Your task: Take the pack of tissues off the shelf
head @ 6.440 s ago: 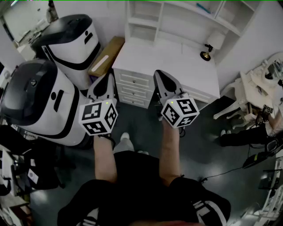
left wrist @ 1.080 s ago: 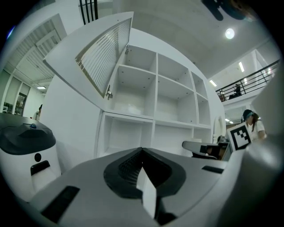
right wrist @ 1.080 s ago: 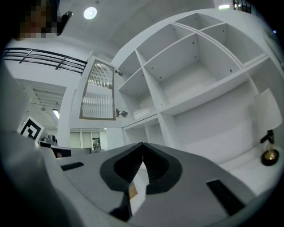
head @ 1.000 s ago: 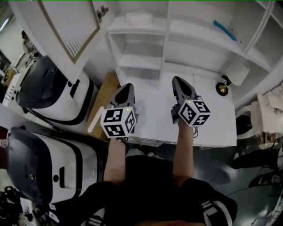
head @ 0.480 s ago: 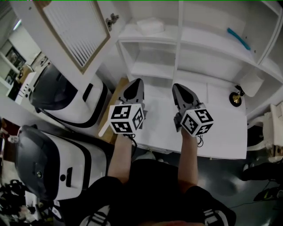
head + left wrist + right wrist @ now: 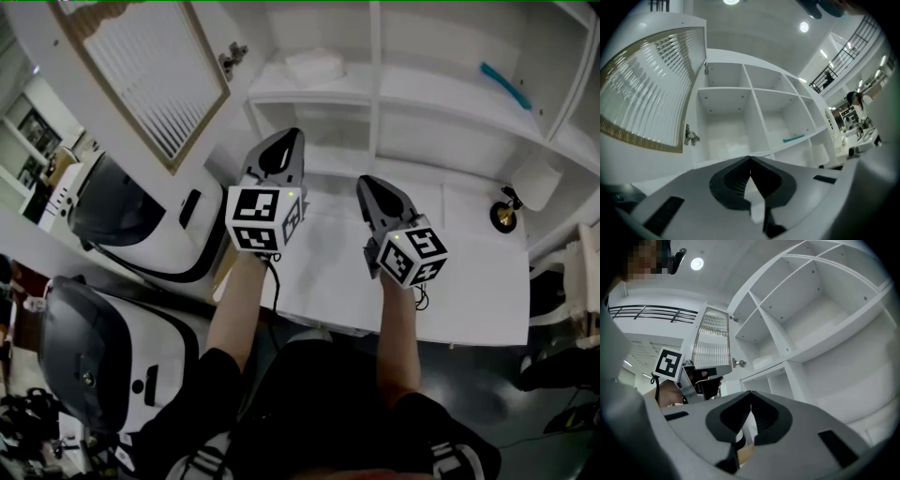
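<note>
While both grippers are pointing toward it, white shelf unit (image 6: 441,103) is filling the head view's upper half, its louvred door (image 6: 141,84) hanging open at ten o'clock. Pack of tissues (image 6: 316,66) is lying on an upper left shelf, at twelve o'clock from left gripper (image 6: 284,141), well apart. Left gripper's jaws are pressing together, empty; right gripper (image 6: 368,186), at four o'clock of it, is showing the same.

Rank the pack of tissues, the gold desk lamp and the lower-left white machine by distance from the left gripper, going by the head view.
1. The pack of tissues, on the upper shelf, just beyond the left gripper.
2. The gold desk lamp, far right on the desktop.
3. The lower-left white machine, low down, behind the gripper.
</note>
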`<control>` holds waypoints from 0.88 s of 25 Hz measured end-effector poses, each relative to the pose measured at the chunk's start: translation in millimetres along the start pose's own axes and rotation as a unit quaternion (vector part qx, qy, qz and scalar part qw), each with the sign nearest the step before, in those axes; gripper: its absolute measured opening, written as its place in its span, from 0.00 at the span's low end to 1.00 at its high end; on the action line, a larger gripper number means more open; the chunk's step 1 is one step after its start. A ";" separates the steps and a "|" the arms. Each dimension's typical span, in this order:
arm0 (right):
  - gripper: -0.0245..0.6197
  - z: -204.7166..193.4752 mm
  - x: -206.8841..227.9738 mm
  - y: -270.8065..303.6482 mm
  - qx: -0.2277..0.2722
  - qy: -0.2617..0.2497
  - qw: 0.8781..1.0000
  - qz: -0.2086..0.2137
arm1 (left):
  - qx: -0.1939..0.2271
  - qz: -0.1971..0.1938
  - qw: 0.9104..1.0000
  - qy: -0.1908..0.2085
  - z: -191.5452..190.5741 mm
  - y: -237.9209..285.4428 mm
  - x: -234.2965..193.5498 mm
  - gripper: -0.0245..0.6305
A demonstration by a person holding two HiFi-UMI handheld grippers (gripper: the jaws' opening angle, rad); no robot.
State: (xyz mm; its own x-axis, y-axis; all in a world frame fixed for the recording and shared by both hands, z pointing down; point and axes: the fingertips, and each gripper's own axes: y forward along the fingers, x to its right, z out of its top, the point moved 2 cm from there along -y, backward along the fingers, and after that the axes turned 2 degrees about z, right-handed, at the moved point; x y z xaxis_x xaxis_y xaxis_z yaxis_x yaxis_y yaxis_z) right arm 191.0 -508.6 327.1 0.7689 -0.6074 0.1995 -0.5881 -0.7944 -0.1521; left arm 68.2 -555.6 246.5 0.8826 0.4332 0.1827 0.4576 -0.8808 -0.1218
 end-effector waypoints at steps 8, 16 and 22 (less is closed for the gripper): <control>0.07 11.6 9.6 2.1 0.022 0.003 1.000 -0.004 | -0.005 0.015 0.999 0.051 14.8 37.2 -14.3 0.05; 0.07 32.0 23.8 -5.2 0.059 0.007 0.998 -0.019 | -0.030 0.011 0.995 0.092 17.6 81.1 -34.1 0.19; 0.07 30.8 31.2 -5.8 0.058 0.011 0.998 -0.026 | -0.048 0.018 0.995 0.083 17.8 104.2 -45.6 0.21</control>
State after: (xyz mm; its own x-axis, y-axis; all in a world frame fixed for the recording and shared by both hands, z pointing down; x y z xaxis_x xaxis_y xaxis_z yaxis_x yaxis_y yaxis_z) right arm 226.1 -523.0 304.4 0.7911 -0.5665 0.2306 -0.5138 -0.8201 -0.2521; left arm 77.6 -663.7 208.1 0.8646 0.3709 0.3391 0.4069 -0.9126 -0.0393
